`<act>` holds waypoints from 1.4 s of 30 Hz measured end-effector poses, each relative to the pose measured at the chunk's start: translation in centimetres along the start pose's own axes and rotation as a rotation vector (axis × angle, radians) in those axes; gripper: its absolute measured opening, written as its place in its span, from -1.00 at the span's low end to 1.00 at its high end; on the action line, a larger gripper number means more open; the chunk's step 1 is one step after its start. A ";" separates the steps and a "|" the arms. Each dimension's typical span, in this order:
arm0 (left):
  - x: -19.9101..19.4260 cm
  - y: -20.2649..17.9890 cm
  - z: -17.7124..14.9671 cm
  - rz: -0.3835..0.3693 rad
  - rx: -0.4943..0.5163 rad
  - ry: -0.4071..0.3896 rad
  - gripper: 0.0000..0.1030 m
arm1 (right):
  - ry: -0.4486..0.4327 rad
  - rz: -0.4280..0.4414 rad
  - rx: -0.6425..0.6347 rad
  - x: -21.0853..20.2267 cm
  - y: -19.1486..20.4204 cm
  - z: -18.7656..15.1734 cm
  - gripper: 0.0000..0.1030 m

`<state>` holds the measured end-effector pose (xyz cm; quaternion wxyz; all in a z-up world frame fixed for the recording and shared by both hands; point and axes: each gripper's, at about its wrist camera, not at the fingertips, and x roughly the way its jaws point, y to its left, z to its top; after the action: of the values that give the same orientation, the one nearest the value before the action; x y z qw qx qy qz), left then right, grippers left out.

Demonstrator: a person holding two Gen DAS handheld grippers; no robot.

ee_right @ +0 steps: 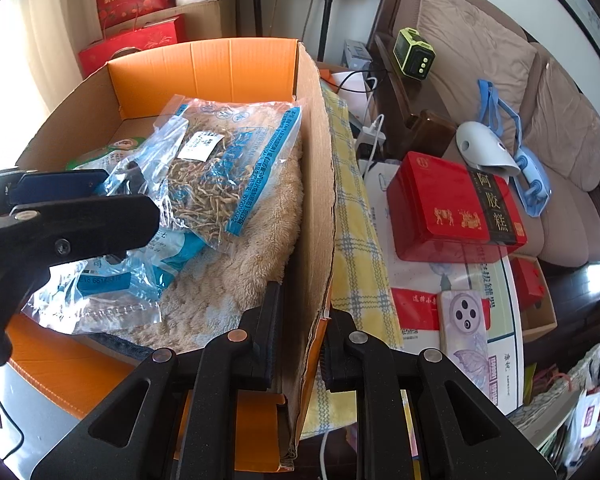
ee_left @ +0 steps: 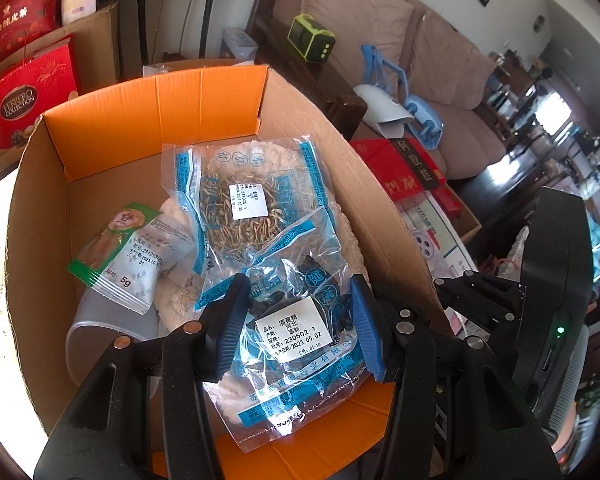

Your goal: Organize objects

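An open cardboard box (ee_left: 40,208) with orange flaps holds a beige fluffy towel (ee_right: 252,248), a clear bag of pale dried herbs (ee_left: 240,204), a small green sachet (ee_left: 128,256) and a clear bag of dark herbs (ee_left: 296,332). My left gripper (ee_left: 300,328) is open over the box, its blue pads on either side of the dark herb bag, which lies on the towel. My right gripper (ee_right: 300,332) is shut on the box's right wall (ee_right: 316,184), one finger inside and one outside. The left gripper also shows in the right wrist view (ee_right: 84,208).
Right of the box lie a yellow checked cloth (ee_right: 352,216), a red tin box (ee_right: 452,208), a phone (ee_right: 464,332) and a white-blue massager (ee_right: 496,152). A brown sofa (ee_right: 500,64) stands behind. Red gift boxes (ee_left: 24,92) stack at the back left.
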<state>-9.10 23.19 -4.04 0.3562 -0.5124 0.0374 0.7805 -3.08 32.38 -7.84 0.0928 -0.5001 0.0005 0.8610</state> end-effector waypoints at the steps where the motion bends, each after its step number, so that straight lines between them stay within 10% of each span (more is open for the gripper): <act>1: 0.2 0.1 0.0 -0.001 -0.001 0.004 -0.08 | 0.000 0.000 0.000 0.0 0.0 0.0 -0.67; 24: 1.5 0.8 -0.7 -0.028 -0.039 0.045 0.19 | 0.001 0.001 0.003 0.0 0.2 0.1 -0.66; 42: -5.5 4.0 -0.8 0.079 -0.055 -0.119 0.59 | 0.001 0.003 0.004 0.0 0.2 0.1 -0.66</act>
<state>-9.66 17.04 -1.06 0.3125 -0.4726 0.0150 0.8239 -3.18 32.19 -7.80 0.0926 -0.5003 0.0031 0.8609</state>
